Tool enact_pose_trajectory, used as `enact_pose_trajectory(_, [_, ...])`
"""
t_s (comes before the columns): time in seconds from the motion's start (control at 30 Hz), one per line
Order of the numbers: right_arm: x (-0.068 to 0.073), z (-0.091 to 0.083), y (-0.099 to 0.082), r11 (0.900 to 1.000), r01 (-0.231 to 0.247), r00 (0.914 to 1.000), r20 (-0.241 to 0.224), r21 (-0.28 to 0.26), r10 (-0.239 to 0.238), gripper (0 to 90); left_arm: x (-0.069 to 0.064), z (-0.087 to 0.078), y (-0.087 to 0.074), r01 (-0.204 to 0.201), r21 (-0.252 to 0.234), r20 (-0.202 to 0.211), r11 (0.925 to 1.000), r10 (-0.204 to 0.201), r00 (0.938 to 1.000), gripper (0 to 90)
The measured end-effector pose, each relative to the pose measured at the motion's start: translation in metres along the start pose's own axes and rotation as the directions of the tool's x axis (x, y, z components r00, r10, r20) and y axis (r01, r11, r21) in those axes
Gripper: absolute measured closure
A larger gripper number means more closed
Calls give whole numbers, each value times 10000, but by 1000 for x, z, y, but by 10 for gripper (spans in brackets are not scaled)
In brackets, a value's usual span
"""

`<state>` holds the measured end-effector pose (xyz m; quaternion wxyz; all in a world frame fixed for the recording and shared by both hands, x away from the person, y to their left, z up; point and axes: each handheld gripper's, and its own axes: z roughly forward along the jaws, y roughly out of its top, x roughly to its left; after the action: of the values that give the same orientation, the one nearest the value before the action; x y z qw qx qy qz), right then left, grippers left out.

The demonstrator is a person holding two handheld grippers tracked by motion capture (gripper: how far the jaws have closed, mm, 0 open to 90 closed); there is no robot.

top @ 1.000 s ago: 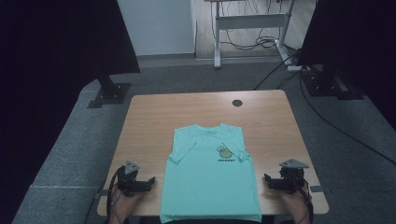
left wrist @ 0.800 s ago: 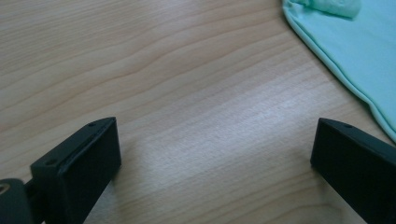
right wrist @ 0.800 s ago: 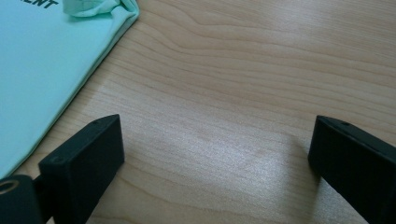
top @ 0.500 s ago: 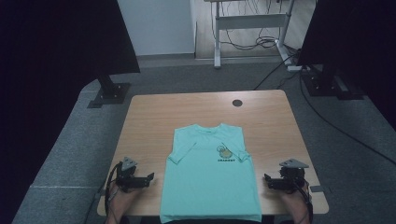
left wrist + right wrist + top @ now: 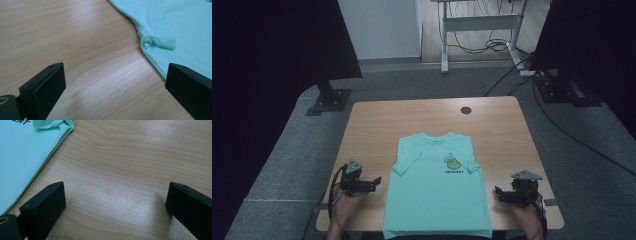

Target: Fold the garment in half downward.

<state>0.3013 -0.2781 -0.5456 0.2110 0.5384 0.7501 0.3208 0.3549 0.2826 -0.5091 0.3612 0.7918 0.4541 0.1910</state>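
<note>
A: mint t-shirt lies flat between both grippers, sleeves tucked in.

B: yep, left gripper and right gripper gape wide, empty, just beside its edges on the table.

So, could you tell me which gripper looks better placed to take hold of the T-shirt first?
Probably left. The left gripper sits open almost at the T-shirt edge, near the bunched sleeve. The right gripper, also open, stands slightly further off.

1 mint T-shirt, 2 grippers: left gripper, right gripper, 1 table
</note>
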Motion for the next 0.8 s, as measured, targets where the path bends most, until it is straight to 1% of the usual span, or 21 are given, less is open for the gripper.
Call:
enact_pose_trajectory(0.07, [0, 0, 0, 10000, 2, 10000, 0, 0, -2, 24, 0, 1, 4, -51, -25, 40, 10000, 51, 10000, 37])
enact_pose_trajectory(0.27, [0, 0, 0, 10000, 0, 10000, -2, 0, 0, 24, -1, 10, 15, -36, -140, 365, 9999, 41, 9993, 35])
enact_pose_trajectory(0.37, [0, 0, 0, 10000, 0, 10000, 0, -1, 0, 24, -2, 17, 20, -212, -159, 566, 9996, 221, 9982, 47])
enact_pose_trajectory(0.43, [0, 0, 0, 10000, -1, 10000, -1, 0, 1, 24, -4, 22, 24, -424, -123, 457, 9990, 429, 9980, 49])
enact_pose_trajectory(0.6, [0, 0, 0, 10000, -3, 10000, -4, 0, 3, 24, -5, 33, 33, -740, -226, 412, 9970, 749, 9963, 50])
enact_pose_trajectory(0.73, [0, 0, 0, 10000, -5, 10000, -2, 0, 5, 24, -4, 41, 40, -768, -222, 407, 9968, 777, 9961, 50])
enact_pose_trajectory(0.8, [0, 0, 0, 10000, -1, 10000, -2, -1, 1, 24, -3, 45, 43, -639, -279, 487, 9976, 652, 9967, 50])
